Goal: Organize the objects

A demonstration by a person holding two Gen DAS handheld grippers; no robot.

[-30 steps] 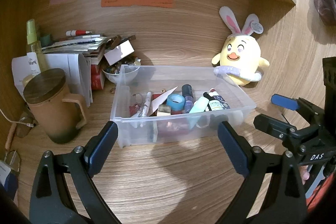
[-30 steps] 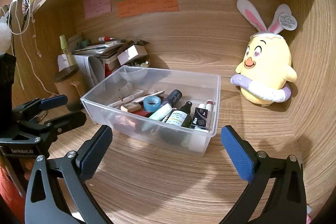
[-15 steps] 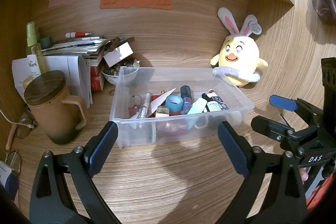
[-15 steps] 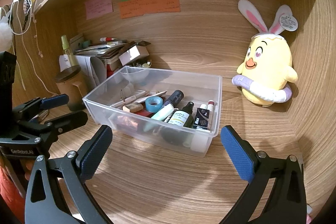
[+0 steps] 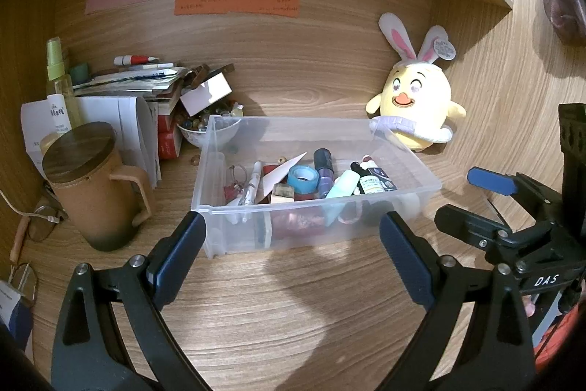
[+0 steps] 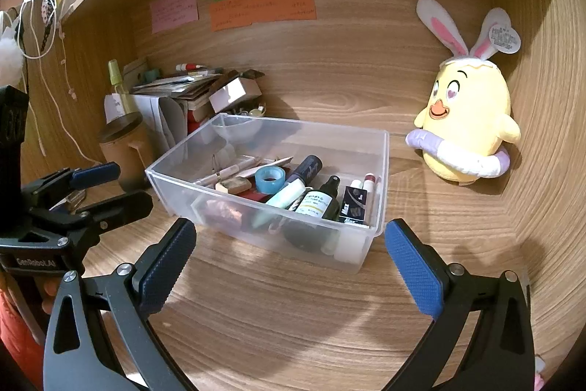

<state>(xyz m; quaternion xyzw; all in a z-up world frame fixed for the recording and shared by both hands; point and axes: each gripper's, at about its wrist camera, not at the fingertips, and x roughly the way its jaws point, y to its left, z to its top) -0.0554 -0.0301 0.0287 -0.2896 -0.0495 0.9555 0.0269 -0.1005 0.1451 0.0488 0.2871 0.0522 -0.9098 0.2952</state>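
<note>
Both hand-held grippers gape empty; only the left view shows glasses (image 5: pixel 40 229) beside the mug (image 5: pixel 97 185).

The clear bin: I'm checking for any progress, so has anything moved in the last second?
Nothing was taken or let go. Both views only drift slightly; the left claw and the right claw stay open and empty, short of the clear bin. Its contents, the brown mug and the plush chick lie as before.
</note>
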